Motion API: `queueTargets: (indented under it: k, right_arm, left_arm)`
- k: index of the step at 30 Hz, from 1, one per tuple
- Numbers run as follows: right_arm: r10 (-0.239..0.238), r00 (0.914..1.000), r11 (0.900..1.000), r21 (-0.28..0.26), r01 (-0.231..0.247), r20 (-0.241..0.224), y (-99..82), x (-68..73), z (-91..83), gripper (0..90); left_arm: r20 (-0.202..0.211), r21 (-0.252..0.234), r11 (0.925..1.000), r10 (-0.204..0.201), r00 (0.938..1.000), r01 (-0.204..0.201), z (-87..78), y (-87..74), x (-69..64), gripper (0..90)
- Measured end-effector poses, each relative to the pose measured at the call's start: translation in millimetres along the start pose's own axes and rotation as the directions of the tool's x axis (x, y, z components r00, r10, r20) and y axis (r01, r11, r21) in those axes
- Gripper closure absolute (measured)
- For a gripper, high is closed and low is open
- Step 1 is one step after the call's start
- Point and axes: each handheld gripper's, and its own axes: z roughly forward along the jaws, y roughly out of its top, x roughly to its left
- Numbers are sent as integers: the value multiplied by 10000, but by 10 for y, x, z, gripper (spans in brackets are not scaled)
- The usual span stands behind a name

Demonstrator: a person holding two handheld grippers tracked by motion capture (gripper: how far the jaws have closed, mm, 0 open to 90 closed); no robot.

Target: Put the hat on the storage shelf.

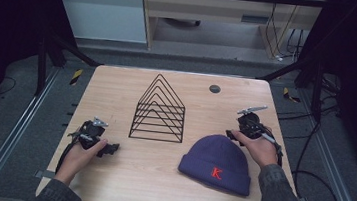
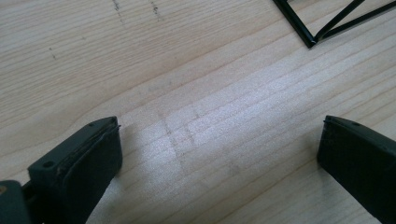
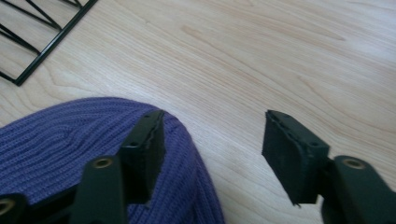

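High view: a knitted purple beanie [image 1: 217, 162] with a red letter is seen flat on the wooden counter [image 1: 108, 173], right of an empty black wire rack [image 1: 159, 111]. Left hand-held gripper [image 1: 110, 148] is rested on the counter.

Left gripper view: jaws are spread wide over bare wood.

Right gripper view: the right hand-held gripper [image 3: 212, 144] is released, jaws apart above the beanie's ribbed edge [image 3: 70, 140], nothing grasped.

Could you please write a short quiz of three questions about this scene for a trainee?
1. True or false: the beanie hangs on the wire rack.
2. Which letter is on the beanie? A) K B) M C) S
3. What lies between the pads of the left gripper?

Key:
1. False; it lies flat on the table, beside the rack.
2. A
3. Nothing, just bare wood; its jaws stand open.
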Motion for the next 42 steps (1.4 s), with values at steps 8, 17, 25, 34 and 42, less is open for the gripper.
queueTargets:
  k: [8,17,25,34,42]
  right_arm:
    - [-185,9995,9990,401,195,-273,77,33,82,589]
    - [-71,9993,9982,598,93,-365,59,62,134,589]
    - [74,9986,9956,940,-25,-519,-81,68,215,554]
    - [203,9978,9896,1434,-111,-624,-199,92,298,529]
    - [168,9933,9882,1534,8,-1140,-202,107,307,738]
  left_arm:
    - [55,35,10000,31,10000,-31,3,8,1,0]
    - [62,33,9999,104,9999,-105,6,14,3,0]
    - [73,23,9999,153,9999,-153,8,16,4,0]
    - [72,-15,9999,164,9998,-164,8,11,4,0]
    - [85,-48,9998,188,9998,-187,10,10,4,0]
